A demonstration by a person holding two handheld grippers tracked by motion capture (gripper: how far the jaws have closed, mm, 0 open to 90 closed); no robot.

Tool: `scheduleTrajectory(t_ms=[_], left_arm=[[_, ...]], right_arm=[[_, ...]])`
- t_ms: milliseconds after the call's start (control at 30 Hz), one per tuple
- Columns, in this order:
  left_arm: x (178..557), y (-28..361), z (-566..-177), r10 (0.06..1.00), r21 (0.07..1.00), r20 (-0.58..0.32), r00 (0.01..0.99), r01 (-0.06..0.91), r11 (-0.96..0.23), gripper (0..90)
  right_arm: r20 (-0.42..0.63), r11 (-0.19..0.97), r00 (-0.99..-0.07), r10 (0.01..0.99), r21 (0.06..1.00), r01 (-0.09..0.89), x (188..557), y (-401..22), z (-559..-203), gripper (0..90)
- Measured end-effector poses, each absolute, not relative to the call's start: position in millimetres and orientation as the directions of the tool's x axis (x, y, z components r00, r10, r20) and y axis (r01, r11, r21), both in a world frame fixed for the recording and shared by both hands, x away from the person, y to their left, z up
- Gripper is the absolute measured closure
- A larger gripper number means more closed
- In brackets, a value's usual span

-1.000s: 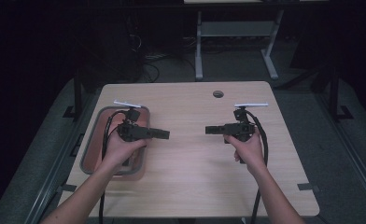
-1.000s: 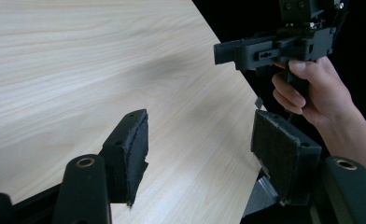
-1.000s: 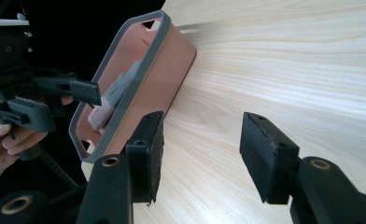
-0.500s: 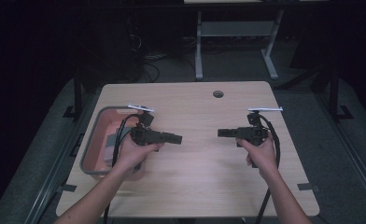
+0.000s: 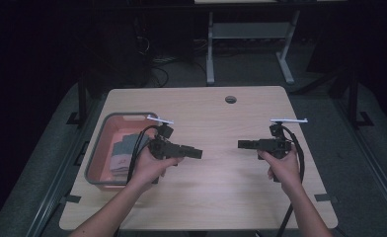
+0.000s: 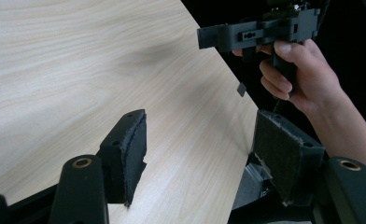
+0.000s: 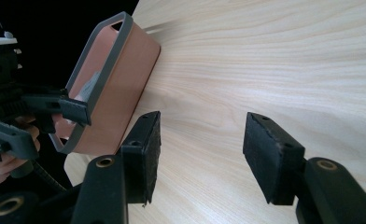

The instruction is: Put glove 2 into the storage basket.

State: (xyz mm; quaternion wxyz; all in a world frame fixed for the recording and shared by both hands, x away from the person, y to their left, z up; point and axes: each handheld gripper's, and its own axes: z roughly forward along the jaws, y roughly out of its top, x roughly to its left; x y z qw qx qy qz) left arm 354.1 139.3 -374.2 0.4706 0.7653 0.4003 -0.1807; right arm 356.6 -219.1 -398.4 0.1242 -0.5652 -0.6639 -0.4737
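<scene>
Where tools (image 5: 220, 148) face: both level, inward.

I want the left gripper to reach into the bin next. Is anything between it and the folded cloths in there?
Nothing visible. The left gripper is open and empty over the table, beside the bin, whose folded cloths lie uncovered.

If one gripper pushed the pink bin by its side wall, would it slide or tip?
The pink bin would probably slide: it looks low and wide, flat on the smooth wooden table. It is likely light, with thin walls and only some folded cloths inside. The grey rim may add stiffness.
</scene>
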Motion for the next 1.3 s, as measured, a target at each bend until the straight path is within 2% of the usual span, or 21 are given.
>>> scheduleTrajectory(t_ms=[533, 833, 1167, 1300], left_arm=[[346.3, 119.7, -394.3, 0.418, 0.553, -0.673, 0.61, 0.791, -0.263, 33.9], [332.7, 106.6, -404.5, 0.417, 0.557, -0.655, 0.63, 0.775, -0.298, 33.7], [319.5, 95.1, -416.5, 0.367, 0.56, -0.674, 0.642, 0.767, -0.313, 33.4], [311.0, 95.0, -419.2, 0.344, 0.564, -0.685, 0.642, 0.766, -0.309, 33.4]], right_arm=[[0.707, -0.119, -0.294, 0.643, 0.471, 0.874, 345.4, -239.2, -413.0, 45.2], [0.709, -0.121, -0.277, 0.649, 0.455, 0.882, 328.8, -250.1, -430.8, 44.3], [0.72, -0.138, -0.268, 0.64, 0.452, 0.882, 313.6, -261.8, -445.0, 42.6], [0.701, -0.127, -0.296, 0.649, 0.483, 0.866, 305.8, -262.4, -446.6, 40.6]])
